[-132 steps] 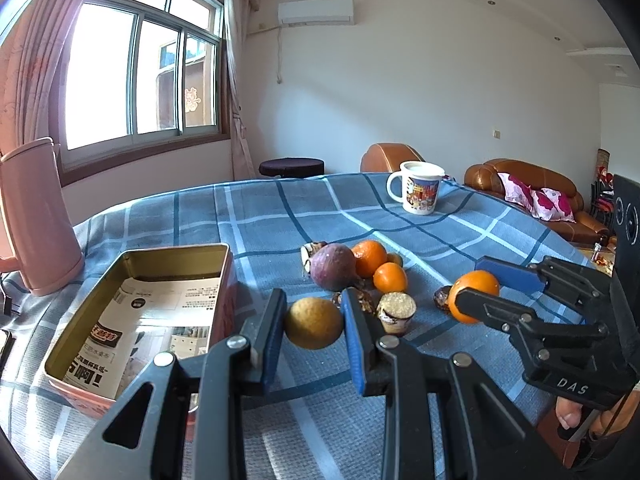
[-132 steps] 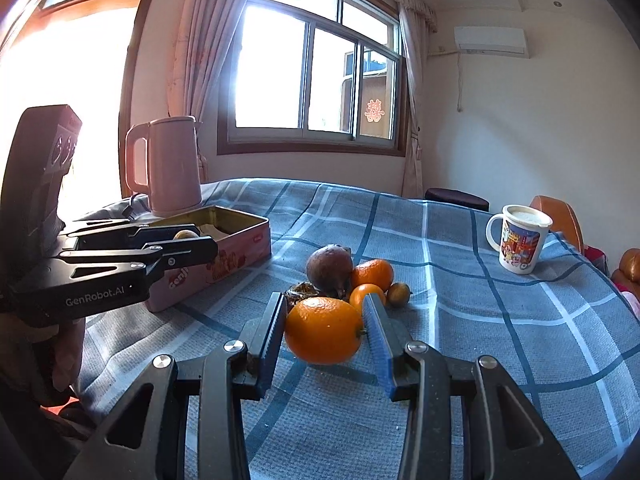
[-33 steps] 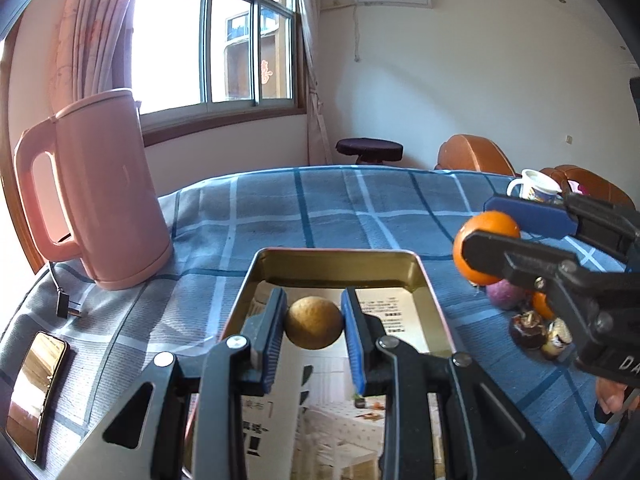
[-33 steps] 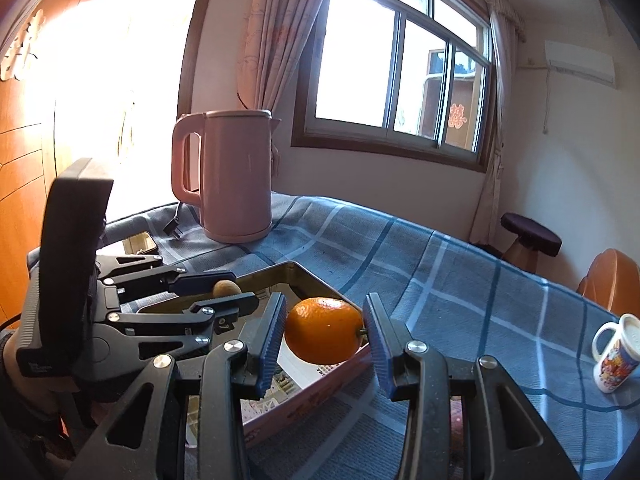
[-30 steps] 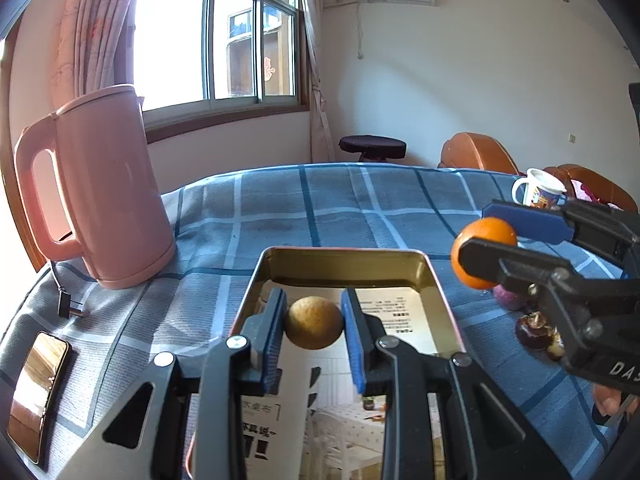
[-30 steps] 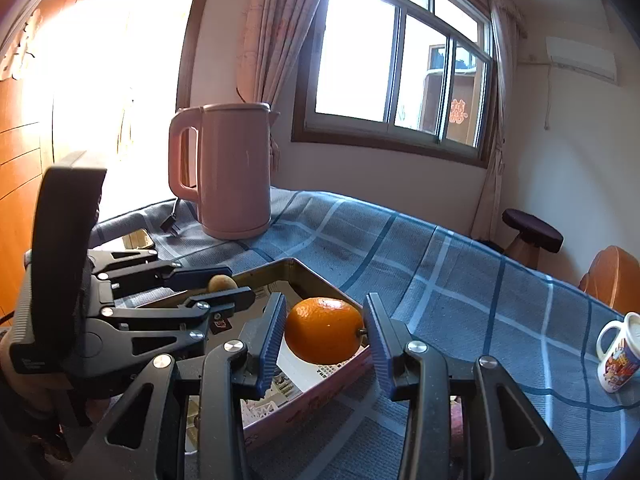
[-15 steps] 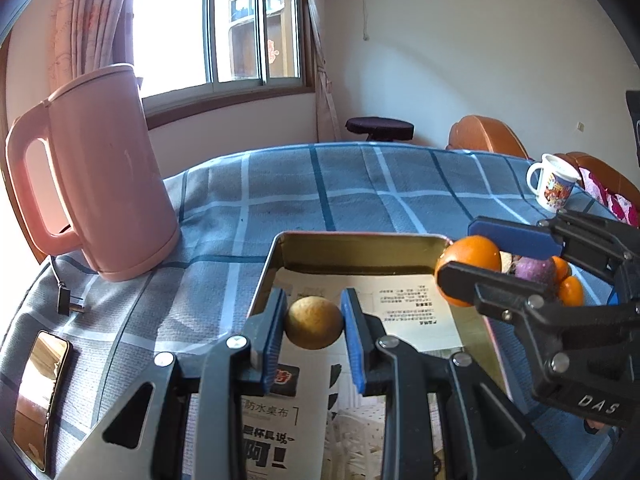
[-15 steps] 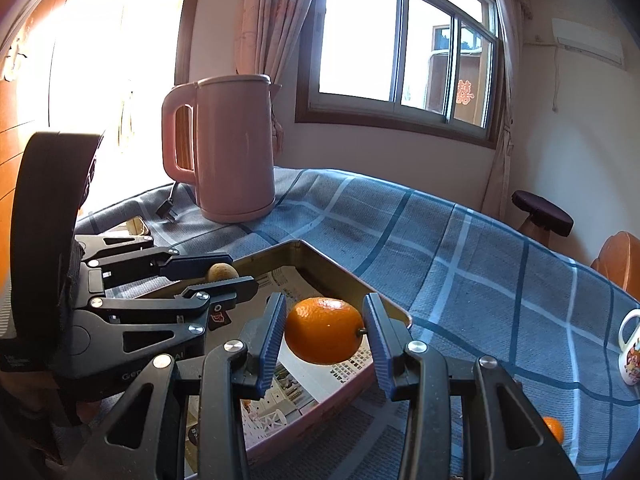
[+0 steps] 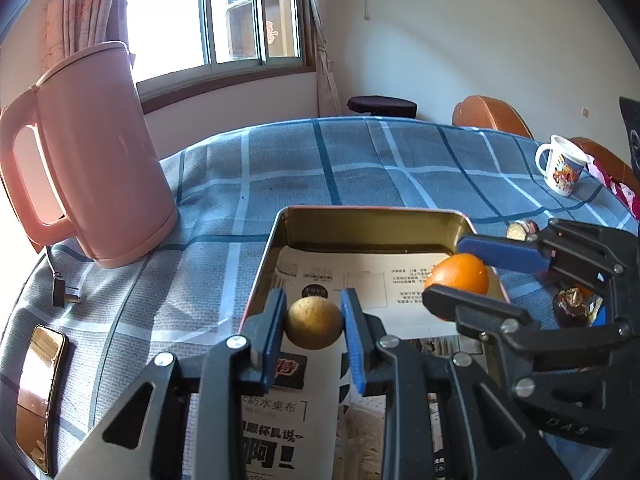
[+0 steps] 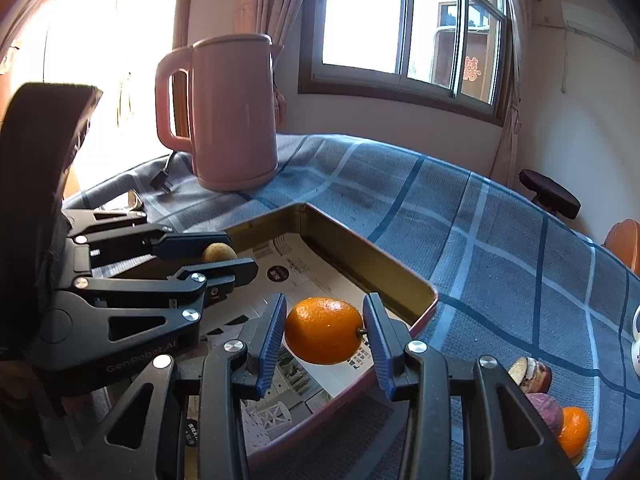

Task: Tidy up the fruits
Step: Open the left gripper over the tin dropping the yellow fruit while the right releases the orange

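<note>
Two fruits held over a paper-lined tin.

Left wrist view: left tool clamped on a round yellowish-brown fruit, held above the rectangular gold-walled metal tin lined with printed paper; right tool at right, closed on a round orange fruit over the tin's far right corner. Tall pink electric kettle on the blue plaid-covered counter, white printed mug far right, dark smartphone at left edge. Right wrist view: right tool gripping the orange fruit over the tin near its right wall; left tool gripping the yellowish-brown fruit at left; purple fruit and small orange on the cloth outside, lower right.
</note>
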{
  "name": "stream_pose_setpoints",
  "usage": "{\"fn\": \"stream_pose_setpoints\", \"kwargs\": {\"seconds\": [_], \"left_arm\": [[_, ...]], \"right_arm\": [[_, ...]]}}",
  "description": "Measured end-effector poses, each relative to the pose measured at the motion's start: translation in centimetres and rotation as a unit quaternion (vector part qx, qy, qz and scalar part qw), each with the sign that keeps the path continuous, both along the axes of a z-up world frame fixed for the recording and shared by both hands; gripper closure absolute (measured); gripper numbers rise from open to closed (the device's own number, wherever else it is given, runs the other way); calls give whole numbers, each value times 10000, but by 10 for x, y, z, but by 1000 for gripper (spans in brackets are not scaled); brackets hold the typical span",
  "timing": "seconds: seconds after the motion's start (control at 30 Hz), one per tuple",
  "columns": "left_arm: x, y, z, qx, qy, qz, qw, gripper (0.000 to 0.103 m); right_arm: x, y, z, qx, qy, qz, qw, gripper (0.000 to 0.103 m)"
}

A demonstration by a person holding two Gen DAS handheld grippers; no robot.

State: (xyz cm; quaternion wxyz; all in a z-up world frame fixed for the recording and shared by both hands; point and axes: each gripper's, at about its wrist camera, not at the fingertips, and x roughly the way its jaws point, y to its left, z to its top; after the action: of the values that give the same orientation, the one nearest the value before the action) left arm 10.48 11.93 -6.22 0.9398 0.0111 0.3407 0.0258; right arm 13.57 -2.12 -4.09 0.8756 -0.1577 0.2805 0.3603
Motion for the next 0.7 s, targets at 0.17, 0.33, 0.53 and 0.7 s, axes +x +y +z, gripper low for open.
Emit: {"fn": "stream_pose_setpoints", "kwargs": {"seconds": [0.17, 0.33, 0.53, 0.7], "left_arm": [[0, -1, 0, 52, 23, -7, 10000, 73], [-1, -3, 0, 179, 6, 20, 9998, 73], [-3, -1, 1, 140, -23, 112, 9998, 64], [-21, 0, 10, -133, -378, 172, 9990, 26]], "right_arm": [[2, 6, -4, -149, 66, 1, 9999, 61], [3, 12, -8, -349, 122, -10, 9993, 60], [2, 11, -7, -337, 107, -40, 9994, 59], [-9, -15, 5, -178, -218, -380, 9989, 46]]}}
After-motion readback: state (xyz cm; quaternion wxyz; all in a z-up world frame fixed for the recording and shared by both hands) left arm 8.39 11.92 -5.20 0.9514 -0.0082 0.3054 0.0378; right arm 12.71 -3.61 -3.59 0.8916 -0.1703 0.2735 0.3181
